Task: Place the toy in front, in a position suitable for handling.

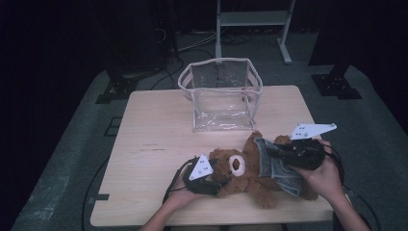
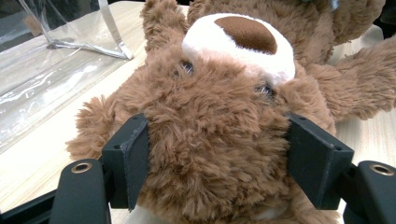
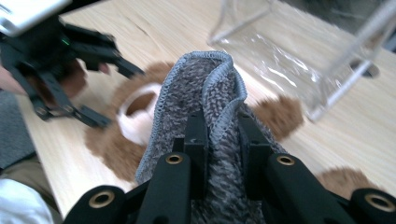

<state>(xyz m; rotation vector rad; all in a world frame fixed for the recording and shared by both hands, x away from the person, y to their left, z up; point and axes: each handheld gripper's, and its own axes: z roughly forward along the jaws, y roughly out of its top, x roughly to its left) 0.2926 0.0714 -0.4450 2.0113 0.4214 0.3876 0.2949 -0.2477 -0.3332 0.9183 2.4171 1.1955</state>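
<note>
A dark room is surrounding a pale wooden table [image 1: 144, 144], with a clear plastic bag [image 1: 221, 94] standing open at its far edge. Nearer the person, a brown teddy bear [image 1: 240, 173] is lying on its back across the table, head toward the left hand, a grey knitted garment [image 1: 276, 166] lying over its body.

The left gripper [image 1: 211, 185] is clamping the bear's head — in the left gripper view both jaws are pressing into the fur on either side of it, just below the white muzzle [image 2: 240, 39]. The right gripper [image 1: 272, 149] is pinching a fold of the garment; in the right gripper view its jaws are standing nearly together with the knit's rolled hem [image 3: 210, 63] bunching up between them.

The step in hand looks like working the garment along the bear's body, though whether on or off I cannot tell. To do it well, the left gripper should be holding the head firmly as an anchor, so the bear is not sliding across the table. The right should be pulling in line with the body, not upward — a thin pinch of stretchy knit may be slipping out otherwise. If the fabric is catching on an arm [image 1: 284, 139], easing back and re-gripping closer to the snag should be working better than tugging harder.
</note>
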